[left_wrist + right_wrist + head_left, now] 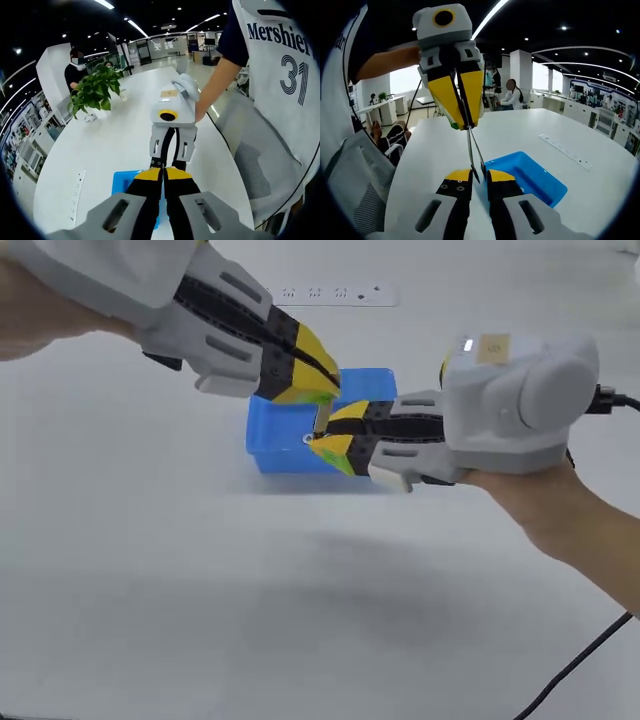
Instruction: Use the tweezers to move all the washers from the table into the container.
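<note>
Left gripper (322, 395) reaching in from 10 o'clock, fingers pinching the tweezers (470, 145), tips hanging over the blue container (275, 445) on the white table (200, 590), right gripper (325, 435) from 3 o'clock, fingers nearly together around those tips, touching or not I cannot tell.

a long white desk (200, 620) carries a power strip (335, 293) toward its far edge and a potted plant (95, 90) by another, under ceiling light strips (137, 26).
</note>
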The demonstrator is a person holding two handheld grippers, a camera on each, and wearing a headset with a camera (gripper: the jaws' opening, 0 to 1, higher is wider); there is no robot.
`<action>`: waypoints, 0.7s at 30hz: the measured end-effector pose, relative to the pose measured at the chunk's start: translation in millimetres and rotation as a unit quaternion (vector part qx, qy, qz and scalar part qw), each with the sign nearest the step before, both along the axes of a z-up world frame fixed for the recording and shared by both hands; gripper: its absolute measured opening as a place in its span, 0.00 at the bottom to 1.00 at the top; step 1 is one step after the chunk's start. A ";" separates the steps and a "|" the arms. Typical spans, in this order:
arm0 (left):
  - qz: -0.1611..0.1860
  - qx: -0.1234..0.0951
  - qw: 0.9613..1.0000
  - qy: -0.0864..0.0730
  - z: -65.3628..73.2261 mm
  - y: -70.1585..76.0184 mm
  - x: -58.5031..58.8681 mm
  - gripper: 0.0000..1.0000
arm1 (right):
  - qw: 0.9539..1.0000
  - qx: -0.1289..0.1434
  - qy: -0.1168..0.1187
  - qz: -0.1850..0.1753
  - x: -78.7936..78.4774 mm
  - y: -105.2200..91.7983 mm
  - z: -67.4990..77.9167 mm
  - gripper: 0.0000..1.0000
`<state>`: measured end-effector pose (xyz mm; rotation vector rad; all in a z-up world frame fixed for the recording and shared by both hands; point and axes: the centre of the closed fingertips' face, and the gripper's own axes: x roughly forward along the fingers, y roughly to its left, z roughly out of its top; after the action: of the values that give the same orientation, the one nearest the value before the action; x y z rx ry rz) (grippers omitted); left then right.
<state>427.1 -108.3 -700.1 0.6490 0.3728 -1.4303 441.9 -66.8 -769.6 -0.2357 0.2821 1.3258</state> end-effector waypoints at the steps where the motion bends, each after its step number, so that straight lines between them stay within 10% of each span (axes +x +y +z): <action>1: 0.000 -0.001 1.000 0.000 0.4 -0.2 0.4 0.05 | 1.000 0.002 0.001 -0.001 0.7 0.3 0.6 0.13; 9: 0.009 -0.015 1.000 0.000 3.6 2.1 7.5 0.05 | 1.000 -0.001 -0.011 0.002 4.1 1.6 1.0 0.10; 21: 0.017 -0.025 0.998 0.047 -23.5 19.6 -12.1 0.05 | 0.997 -0.068 0.007 0.047 -24.6 -11.9 -25.6 0.08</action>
<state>414.9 -88.7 -723.6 0.5329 0.4190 -1.4363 417.3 -78.7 -795.2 -0.3591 0.3777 1.4029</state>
